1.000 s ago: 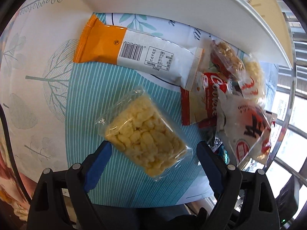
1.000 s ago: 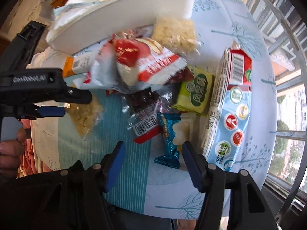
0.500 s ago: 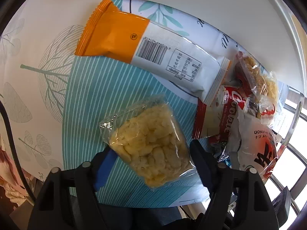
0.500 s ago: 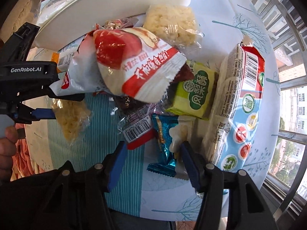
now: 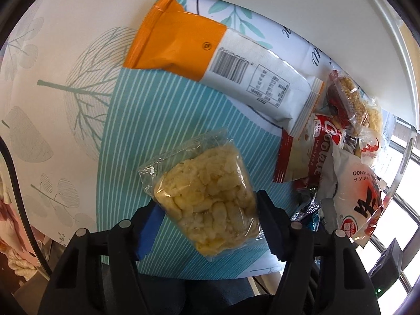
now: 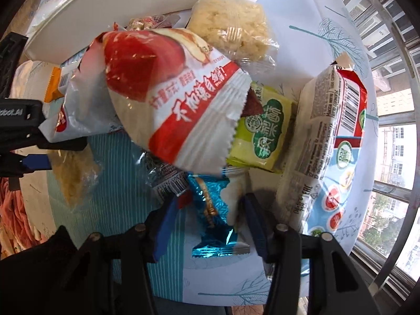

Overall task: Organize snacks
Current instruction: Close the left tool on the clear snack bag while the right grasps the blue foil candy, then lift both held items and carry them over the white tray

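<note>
Closing jaws of the left gripper (image 5: 207, 215) pressed both sides of the clear bag of puffed snacks (image 5: 207, 197), just below the orange-and-white packet (image 5: 215, 65). Right gripper (image 6: 210, 218) jaws were closing around the blue foil snack (image 6: 212, 210), just under the red-and-white bag (image 6: 168, 99), contact unclear.

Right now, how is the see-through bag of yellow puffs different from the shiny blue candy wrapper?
The clear bag of yellow puffs shows its food inside; the shiny blue foil packet hides its contents. The puff bag lies alone on the striped cloth; the blue packet is partly tucked under a red and white snack bag. The puff bag looks wider and chunkier. Both sit between closing gripper jaws.
</note>
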Action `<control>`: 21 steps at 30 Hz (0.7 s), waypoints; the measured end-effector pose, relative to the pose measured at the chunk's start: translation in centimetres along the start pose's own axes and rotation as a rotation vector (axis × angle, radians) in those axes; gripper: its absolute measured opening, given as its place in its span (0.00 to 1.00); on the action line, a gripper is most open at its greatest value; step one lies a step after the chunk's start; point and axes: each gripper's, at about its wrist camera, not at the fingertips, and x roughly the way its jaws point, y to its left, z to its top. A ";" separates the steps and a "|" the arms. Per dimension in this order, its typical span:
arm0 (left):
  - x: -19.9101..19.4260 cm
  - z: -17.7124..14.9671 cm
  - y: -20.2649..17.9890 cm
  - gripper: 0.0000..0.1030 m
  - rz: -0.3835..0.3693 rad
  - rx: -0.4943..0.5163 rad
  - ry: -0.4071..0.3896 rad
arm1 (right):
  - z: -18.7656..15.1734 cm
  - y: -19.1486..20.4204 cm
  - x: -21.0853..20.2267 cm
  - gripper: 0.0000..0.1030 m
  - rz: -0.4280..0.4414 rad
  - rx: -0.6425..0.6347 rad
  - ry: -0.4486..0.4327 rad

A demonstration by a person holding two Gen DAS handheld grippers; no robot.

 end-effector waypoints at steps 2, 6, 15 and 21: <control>-0.1 -0.4 0.6 0.65 -0.003 -0.009 -0.006 | 0.4 0.1 0.3 0.43 0.005 -0.001 -0.001; -0.7 -1.1 1.5 0.65 -0.001 -0.028 -0.023 | 0.2 0.5 0.7 0.40 -0.008 -0.014 -0.005; -2.1 -3.8 2.7 0.65 0.001 -0.038 -0.068 | -2.5 1.2 -0.1 0.32 0.026 -0.034 -0.026; -2.6 -7.3 3.4 0.65 -0.002 -0.042 -0.095 | -4.2 1.9 -0.2 0.29 0.055 -0.058 -0.027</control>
